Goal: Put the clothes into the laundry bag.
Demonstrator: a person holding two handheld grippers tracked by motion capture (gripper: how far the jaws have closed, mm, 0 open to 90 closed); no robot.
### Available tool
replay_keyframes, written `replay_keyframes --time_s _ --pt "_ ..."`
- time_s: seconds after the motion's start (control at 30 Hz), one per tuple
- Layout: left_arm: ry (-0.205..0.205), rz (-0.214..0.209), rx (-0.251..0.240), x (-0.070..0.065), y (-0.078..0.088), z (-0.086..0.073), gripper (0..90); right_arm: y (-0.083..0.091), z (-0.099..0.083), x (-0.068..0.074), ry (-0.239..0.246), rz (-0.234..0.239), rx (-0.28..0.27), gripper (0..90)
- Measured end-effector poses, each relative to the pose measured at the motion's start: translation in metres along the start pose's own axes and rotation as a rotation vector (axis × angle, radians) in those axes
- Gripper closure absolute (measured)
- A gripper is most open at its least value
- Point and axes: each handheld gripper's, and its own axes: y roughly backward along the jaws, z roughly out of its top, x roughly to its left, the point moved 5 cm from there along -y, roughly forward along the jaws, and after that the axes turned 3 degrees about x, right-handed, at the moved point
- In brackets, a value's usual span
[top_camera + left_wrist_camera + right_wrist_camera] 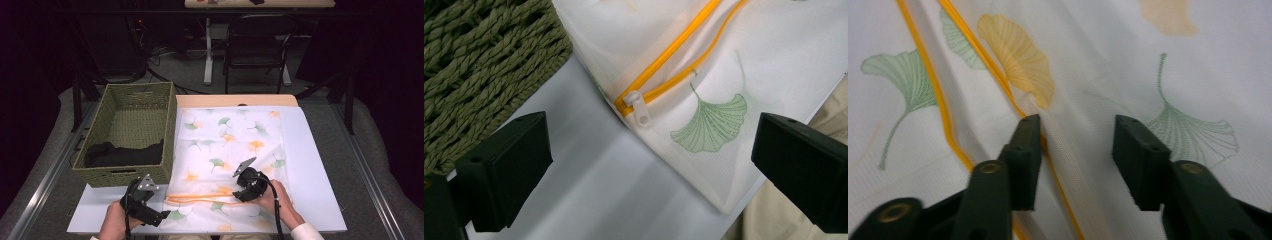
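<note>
The mesh laundry bag (pixel 230 150) lies flat on the worktop (pixel 315 165), its zipper pull (pixel 636 106) at seven o'clock. The left gripper (pixel 162 216) hovers spread beside it; the right gripper (pixel 1075 160), half-spread, straddles fabric by the orange zipper (pixel 200 196). Best to pinch the pull squarely while the right anchors the cloth.

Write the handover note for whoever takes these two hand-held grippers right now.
Left hand-held gripper: jaws wide open, nothing between them, hovering off the near-left corner of the mesh laundry bag, close to the white zipper pull.
Right hand-held gripper: jaws partly open, one on either side of a raised fold beside the orange zipper; no firm pinch visible.
Things: the bag lies flat on the table, its zipper partly open along the near edge. The woven basket to its left holds dark clothing.
Done: bag spread out, zipper started.
Left: probably open the mouth wider and move the clothing into the bag.
</note>
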Motion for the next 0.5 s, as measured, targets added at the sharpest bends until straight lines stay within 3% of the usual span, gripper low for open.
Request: replay_keyframes --time_s 0.03,0.13,0.23,0.33,0.5 --pt "0.002 -0.028 -0.001 -0.0004 -0.0004 0.0002 1.9 0.0004 0.0001 -0.0029 -0.016 -0.003 -0.008 63.6" --pt "-0.008 -0.026 0.002 -0.0003 -0.0011 0.0011 1.8 0.0012 -0.0008 -0.0087 -0.054 -0.005 -0.013 72.7" --pt "-0.009 -0.029 0.001 -0.0002 -0.0013 0.0017 1.9 0.0009 -0.0003 -0.0096 -0.036 -0.021 -0.024 82.7" --pt "-0.010 -0.026 0.002 0.0004 -0.0018 0.0017 1.9 0.0010 0.0014 -0.0069 -0.015 -0.051 -0.018 87.1" --pt "-0.010 -0.026 0.002 0.0004 -0.0018 0.0017 1.9 0.0008 0.0022 -0.0062 -0.012 -0.057 -0.016 87.2"
